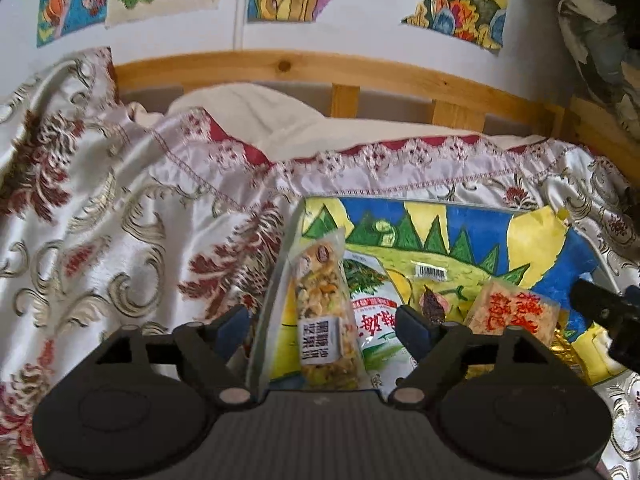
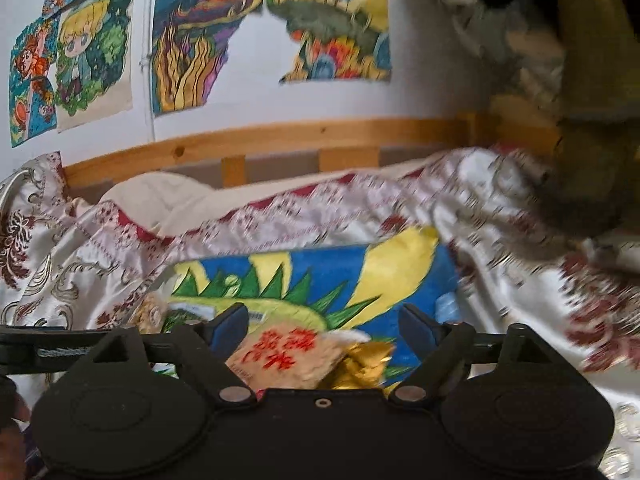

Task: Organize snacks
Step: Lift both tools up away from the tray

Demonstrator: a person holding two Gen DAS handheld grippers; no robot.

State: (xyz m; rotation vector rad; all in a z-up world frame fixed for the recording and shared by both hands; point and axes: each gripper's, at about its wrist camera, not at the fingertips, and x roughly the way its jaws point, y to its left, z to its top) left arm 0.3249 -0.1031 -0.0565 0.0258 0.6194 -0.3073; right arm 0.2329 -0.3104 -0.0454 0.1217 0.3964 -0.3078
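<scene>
A tray (image 1: 532, 216) lies on the bed cover (image 1: 120, 216). In it, a nut bar (image 1: 324, 312) lies leftmost, a pouch (image 1: 372, 312) beside it, a rice cake (image 1: 512, 308) further right.

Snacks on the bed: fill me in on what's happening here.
A person holds two grippers over snack packets lying on a colourful drawing spread on the bedcover. The left hand-held gripper is open around a nut bar. The right hand-held gripper is open above a red-lettered packet. Nothing is gripped.
</scene>
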